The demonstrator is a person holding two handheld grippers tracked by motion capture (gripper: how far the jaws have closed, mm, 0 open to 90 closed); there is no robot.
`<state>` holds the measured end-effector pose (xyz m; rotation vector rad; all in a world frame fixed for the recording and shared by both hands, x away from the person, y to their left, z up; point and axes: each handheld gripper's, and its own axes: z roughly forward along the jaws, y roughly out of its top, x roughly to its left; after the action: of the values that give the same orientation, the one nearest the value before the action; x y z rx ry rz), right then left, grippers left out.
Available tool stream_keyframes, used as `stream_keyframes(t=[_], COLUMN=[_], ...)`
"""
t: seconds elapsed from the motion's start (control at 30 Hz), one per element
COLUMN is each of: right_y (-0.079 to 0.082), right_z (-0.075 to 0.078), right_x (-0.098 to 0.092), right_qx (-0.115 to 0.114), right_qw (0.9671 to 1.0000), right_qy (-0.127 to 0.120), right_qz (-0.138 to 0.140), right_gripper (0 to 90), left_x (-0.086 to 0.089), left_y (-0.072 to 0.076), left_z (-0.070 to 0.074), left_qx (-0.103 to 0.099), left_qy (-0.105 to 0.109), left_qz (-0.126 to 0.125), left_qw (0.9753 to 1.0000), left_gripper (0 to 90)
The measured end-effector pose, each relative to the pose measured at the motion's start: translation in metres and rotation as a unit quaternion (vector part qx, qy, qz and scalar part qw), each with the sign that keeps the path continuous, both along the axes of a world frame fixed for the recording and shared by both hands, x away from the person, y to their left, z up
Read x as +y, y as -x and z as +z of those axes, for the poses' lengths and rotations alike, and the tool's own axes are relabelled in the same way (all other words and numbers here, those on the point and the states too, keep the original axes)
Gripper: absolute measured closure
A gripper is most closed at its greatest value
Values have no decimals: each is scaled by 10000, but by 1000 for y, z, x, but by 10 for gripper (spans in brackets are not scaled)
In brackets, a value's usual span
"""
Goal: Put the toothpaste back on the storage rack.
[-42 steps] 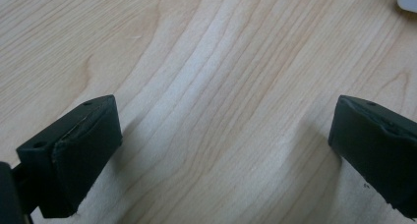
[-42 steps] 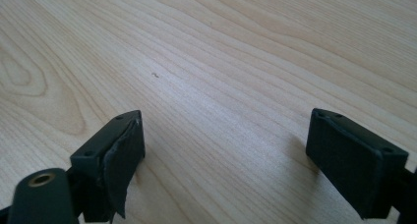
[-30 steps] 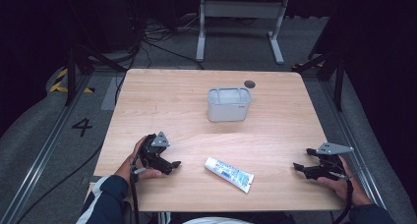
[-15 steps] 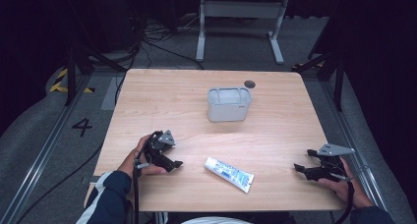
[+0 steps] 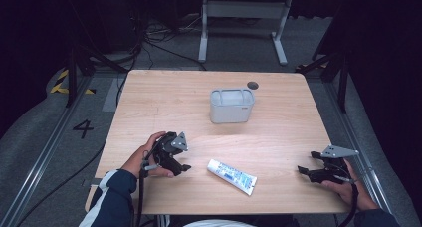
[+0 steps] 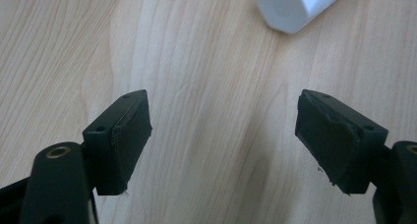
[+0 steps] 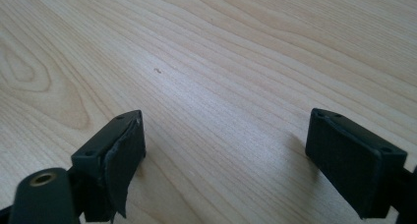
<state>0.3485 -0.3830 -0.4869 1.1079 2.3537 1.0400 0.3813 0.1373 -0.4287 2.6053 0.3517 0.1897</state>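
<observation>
A white toothpaste tube (image 5: 232,176) with blue print lies flat near the table's front edge, between both hands. Its white cap end (image 6: 290,8) shows at the top of the left gripper view. My left gripper (image 5: 183,166) rests low on the wood just left of the tube, open, with nothing between its jaws (image 6: 223,135). My right gripper (image 5: 302,171) sits at the front right, pointing left toward the tube, open over bare wood (image 7: 226,150). A grey-white rectangular container (image 5: 231,105) stands upright past the middle of the table.
A small dark round spot (image 5: 253,85) lies on the wooden table (image 5: 164,102) behind the container. Beyond the table's far edge stand a metal frame (image 5: 244,18) and cables on the dark floor. Rails run along both sides.
My left gripper has shifted slightly right toward the tube. The right gripper and the tube have stayed in place.
</observation>
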Motion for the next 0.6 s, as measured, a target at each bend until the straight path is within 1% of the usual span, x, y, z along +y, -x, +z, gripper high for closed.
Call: stream_keyframes(t=[0.03,0.17,0.2,0.33,0.43,0.6], right_y=[0,0,0,0,0,0], right_z=[0,0,0,0,0,0], right_x=[0,0,0,0,0,0], right_qx=[2,3,3,4,3,2], right_qw=[10000,10000,10000,10000,10000,10000], right_qy=[-4,-4,-4,-4,-4,-7], right_qz=[-2,-1,-1,-2,-1,-1], right_gripper=[156,156,156,155,155,156], left_x=[-3,-19,-19,-37,-46,-62], left_y=[1,3,3,6,8,9], left_z=[1,5,5,9,10,12], left_qx=[-1,-49,-49,-78,-75,-93], left_qy=[-4,-97,-97,-156,-155,-208], left_qz=[-26,-324,-324,-578,-688,-915], left_qw=[10000,9994,9994,9982,9975,9955], left_gripper=[219,220,220,219,220,220])
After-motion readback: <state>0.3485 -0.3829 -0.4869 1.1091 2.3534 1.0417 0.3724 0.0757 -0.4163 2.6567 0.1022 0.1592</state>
